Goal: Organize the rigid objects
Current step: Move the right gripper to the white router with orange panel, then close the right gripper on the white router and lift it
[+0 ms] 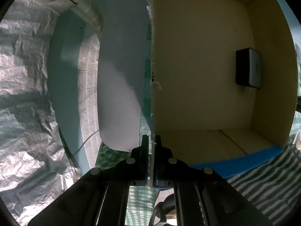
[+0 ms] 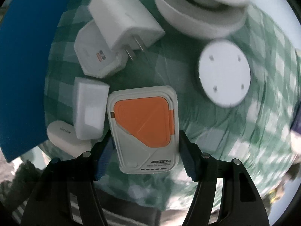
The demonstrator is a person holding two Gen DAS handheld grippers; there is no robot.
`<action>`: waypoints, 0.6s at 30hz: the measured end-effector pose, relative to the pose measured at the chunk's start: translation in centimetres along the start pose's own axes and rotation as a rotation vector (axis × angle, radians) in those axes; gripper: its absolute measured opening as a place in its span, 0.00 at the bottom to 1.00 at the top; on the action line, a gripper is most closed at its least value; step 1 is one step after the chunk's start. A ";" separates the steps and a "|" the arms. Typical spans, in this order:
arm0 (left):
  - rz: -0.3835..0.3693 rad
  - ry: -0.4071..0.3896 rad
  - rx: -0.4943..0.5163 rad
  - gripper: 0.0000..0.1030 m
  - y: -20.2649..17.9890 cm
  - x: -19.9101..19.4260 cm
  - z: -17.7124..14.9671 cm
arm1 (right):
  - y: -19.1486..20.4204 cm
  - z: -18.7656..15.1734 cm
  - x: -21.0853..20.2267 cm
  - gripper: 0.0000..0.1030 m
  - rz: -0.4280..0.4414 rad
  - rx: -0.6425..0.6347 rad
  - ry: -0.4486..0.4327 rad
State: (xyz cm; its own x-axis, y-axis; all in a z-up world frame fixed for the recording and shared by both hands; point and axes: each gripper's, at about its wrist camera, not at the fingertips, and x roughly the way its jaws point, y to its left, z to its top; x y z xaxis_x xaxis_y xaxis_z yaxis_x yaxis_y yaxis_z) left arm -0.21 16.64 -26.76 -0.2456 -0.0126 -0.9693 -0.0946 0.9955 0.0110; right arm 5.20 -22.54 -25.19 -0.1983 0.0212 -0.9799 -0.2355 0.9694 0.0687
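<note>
In the left wrist view my left gripper (image 1: 152, 139) is shut on the torn side wall (image 1: 152, 86) of an open cardboard box with blue outer faces (image 1: 235, 163). A black and grey device (image 1: 248, 68) lies inside the box at the right. In the right wrist view my right gripper (image 2: 145, 141) is open, its jaws on either side of a white power bank with an orange panel (image 2: 144, 127) that lies on the green checked cloth (image 2: 216, 131). Whether the pads touch it I cannot tell.
Left of the power bank lie a white block (image 2: 89, 109), a white oval case (image 2: 65, 139), a white charger with prongs (image 2: 124, 17) and another white charger (image 2: 97, 54). A white disc (image 2: 224, 77) and a white bowl-like base (image 2: 199, 13) lie further off. The blue box side (image 2: 24, 66) stands at the left.
</note>
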 end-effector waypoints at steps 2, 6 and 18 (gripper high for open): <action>0.000 -0.002 0.001 0.05 0.0 0.0 0.0 | -0.8 -0.6 0.2 0.64 0.023 0.043 0.011; 0.001 -0.001 0.005 0.05 0.0 0.0 -0.1 | -0.9 -1.0 0.4 0.67 0.018 0.059 -0.009; 0.001 -0.003 0.015 0.05 0.1 0.2 0.1 | 1.2 -1.6 1.9 0.63 -0.075 0.038 -0.075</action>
State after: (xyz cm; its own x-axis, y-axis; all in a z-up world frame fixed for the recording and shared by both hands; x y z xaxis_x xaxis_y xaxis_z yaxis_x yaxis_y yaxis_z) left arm -0.19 16.73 -26.95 -0.2429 -0.0110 -0.9700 -0.0802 0.9967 0.0088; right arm 3.02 -21.72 -26.62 -0.1095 -0.0345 -0.9934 -0.2110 0.9774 -0.0107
